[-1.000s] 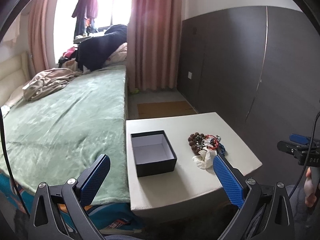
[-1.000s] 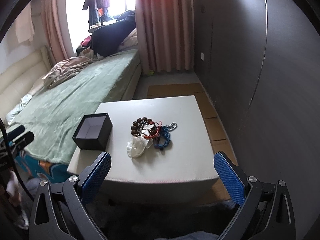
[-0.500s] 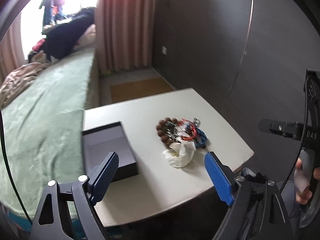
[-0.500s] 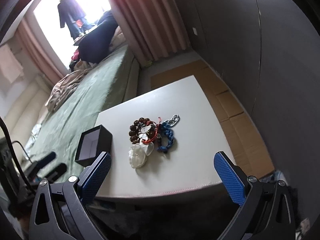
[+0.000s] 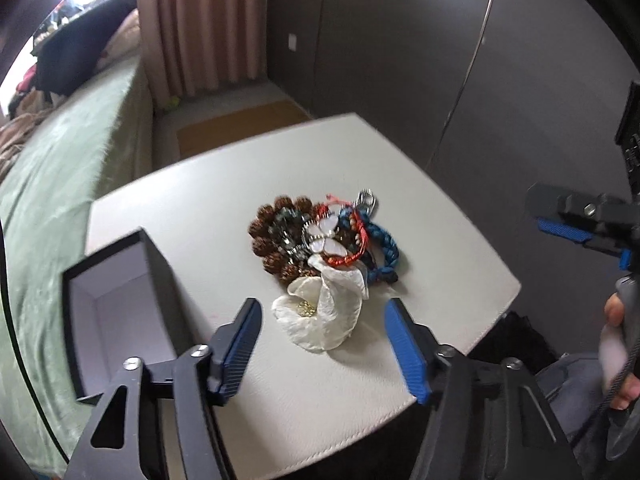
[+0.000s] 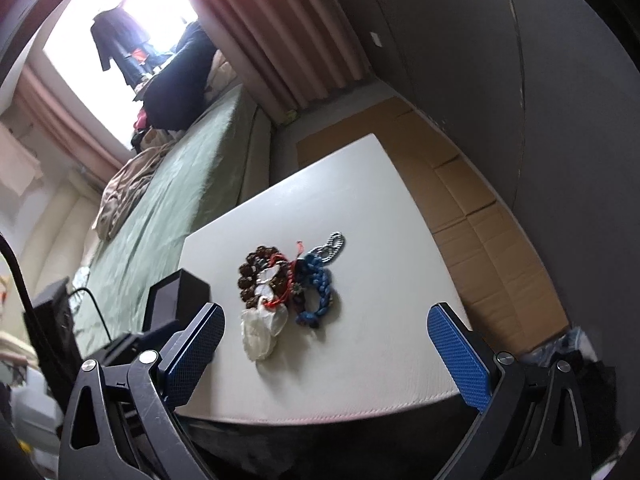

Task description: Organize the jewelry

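Jewelry pile (image 5: pixel 324 240) is blurring from motion; single pieces are tangling, hard to separate. White pouch (image 5: pixel 324 312) is covering the bead bracelet's near edge. Left finger (image 6: pixel 192 356) is hiding part of the black box (image 6: pixel 176 300).

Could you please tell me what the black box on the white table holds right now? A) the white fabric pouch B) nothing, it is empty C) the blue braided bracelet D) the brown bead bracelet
B: the left wrist view looks into the open black box and shows only its bare pale lining, while all the jewelry lies in a pile beside it on the table.
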The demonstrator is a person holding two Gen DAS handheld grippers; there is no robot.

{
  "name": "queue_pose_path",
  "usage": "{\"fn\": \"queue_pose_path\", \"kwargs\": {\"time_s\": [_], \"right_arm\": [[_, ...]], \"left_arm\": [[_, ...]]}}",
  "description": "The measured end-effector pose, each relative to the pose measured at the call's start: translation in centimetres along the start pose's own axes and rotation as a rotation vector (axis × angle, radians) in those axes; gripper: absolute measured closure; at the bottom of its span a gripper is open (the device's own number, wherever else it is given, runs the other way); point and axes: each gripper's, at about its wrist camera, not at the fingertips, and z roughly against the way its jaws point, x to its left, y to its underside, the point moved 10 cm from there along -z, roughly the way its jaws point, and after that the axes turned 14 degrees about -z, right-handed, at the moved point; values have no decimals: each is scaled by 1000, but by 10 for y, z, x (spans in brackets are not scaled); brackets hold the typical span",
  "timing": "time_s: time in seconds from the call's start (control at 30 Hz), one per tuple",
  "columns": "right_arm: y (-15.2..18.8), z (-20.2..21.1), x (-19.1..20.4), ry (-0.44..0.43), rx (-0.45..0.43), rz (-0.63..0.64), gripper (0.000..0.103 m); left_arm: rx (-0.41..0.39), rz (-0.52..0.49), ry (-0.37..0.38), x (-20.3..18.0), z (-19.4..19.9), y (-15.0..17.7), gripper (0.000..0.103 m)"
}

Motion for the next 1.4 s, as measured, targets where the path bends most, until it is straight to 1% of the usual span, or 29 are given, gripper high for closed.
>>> {"fn": "queue_pose_path", "kwargs": {"time_s": [0.13,0.17,0.2,0.23,0.27,0.3,0.37,0.47,0.53,0.6,0.67,0.73,0.8,0.87,0.93,1.0,1.1,1.17,1.27,1.4], "right_arm": [[-5,-9,-3,-5,25,-13,0],[-6,-12,-2,-4,31,-6,0],[-7,-13,-1,-2,34,-3,0],[-9,-15,-1,-1,38,-2,0],[-10,-18,1,-3,48,-5,0],[-11,-21,2,-5,54,-5,1],[-14,-27,10,-11,69,6,2],[-15,-39,26,-28,97,27,5],[-13,-46,35,-36,119,37,10],[-9,-56,45,-45,152,43,20],[-5,-65,53,-39,175,53,22],[-2,-73,58,-29,192,66,25],[4,-82,65,-39,228,66,38],[10,-90,68,-42,256,61,44],[17,-98,71,-47,278,54,47],[25,-108,73,-33,304,48,54],[33,-119,79,-23,316,61,55],[37,-125,80,0,321,62,55],[39,-132,78,49,304,69,55],[38,-141,75,145,271,99,55]], "left_arm": [[57,3,29,0,-26,2,52],[67,1,38,0,-31,2,62],[76,0,44,0,-35,2,78],[95,1,61,0,-41,3,88],[105,0,71,0,-43,3,102],[103,-2,74,1,-45,2,102],[74,-11,91,3,-40,-2,103],[32,-14,127,9,-24,-9,103],[-1,-8,130,16,-13,-13,103],[-32,17,145,23,-4,-14,103],[-60,52,157,33,4,-15,103],[-74,80,151,47,8,-14,103],[-85,103,143,56,13,-14,103],[-108,136,142,71,19,-15,103],[-123,159,142,81,23,-15,103],[-143,174,132,91,30,-16,103],[-168,199,136,101,38,-17,103],[-184,211,131,107,43,-18,103],[-207,237,132,116,50,-18,103],[-225,260,129,123,55,-18,103]]}}
